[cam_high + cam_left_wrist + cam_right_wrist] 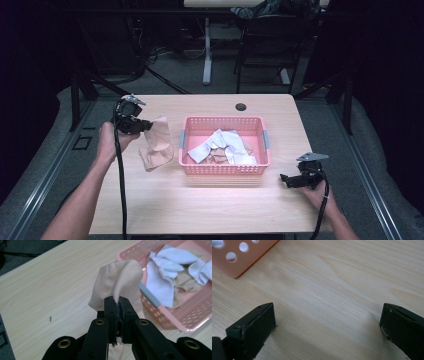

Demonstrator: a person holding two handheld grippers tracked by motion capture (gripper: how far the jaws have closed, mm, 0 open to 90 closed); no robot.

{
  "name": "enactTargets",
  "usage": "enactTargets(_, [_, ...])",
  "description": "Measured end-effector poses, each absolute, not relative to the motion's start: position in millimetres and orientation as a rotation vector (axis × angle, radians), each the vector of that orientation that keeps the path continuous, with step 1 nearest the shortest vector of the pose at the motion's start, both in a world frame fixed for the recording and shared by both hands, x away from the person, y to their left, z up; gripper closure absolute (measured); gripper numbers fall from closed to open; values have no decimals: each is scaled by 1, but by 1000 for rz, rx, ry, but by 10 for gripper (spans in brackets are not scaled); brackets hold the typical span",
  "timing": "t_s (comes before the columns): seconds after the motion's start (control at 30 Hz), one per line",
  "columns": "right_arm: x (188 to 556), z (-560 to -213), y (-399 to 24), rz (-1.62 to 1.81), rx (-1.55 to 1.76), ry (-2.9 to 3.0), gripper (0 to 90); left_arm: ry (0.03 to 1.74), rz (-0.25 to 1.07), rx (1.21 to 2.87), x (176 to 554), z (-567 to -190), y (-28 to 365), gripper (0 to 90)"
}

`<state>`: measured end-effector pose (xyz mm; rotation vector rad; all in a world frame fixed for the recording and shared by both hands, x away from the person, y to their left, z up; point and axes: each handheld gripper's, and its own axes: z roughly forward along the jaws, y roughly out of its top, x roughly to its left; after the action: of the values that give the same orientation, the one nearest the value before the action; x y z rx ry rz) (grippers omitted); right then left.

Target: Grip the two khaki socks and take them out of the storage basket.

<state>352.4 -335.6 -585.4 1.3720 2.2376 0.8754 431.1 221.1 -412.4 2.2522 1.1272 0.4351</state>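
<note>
Beige sock (156,145), left of centre in the high view, hangs from the left gripper (141,125) with its lower end resting in a heap on the table (210,205), just beside the left wall of the pink basket (225,169). In the left gripper view the jaws are pressed together on a fold of the sock (120,280), which rises above them at frame centre. The basket holds white socks (225,145) and further beige pieces beneath them. The right gripper (290,181), lower right of the high view, rests on the table near the basket's front right corner; its jaws stand wide apart with bare wood between them.

Step in hand, as judged: one sock is out of the basket and held over the table. The next move likely calls for laying it flat or fetching its partner with the free gripper.

The table is pale wood with a cable hole at its far edge; the room beyond is dark, with table legs and cables on grey floor.
</note>
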Motion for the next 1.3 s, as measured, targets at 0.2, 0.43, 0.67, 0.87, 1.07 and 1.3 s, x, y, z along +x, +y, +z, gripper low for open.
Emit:
enactTargets(0.2, [352, -585, -336, 875, 1373, 2238, 0, 1175, 410, 2274, 433, -438, 224, 860])
enactTargets(0.43, [352, -585, -336, 875, 1373, 2237, 0, 1235, 359, 2313, 437, -473, 224, 860])
enactTargets(0.67, [352, -585, -336, 875, 1372, 2237, 0, 1316, 334, 2353, 445, -504, 226, 858])
enactTargets(0.87, [352, -585, -336, 875, 1373, 2237, 0, 1381, 327, 2341, 453, -517, 229, 848])
enactTargets(1.07, [352, -585, -336, 876, 1372, 2237, 0, 1410, 338, 2321, 454, -517, 232, 711])
enactTargets(1.3, [352, -585, -335, 875, 1375, 2233, 0, 1430, 349, 2296, 449, -511, 237, 444])
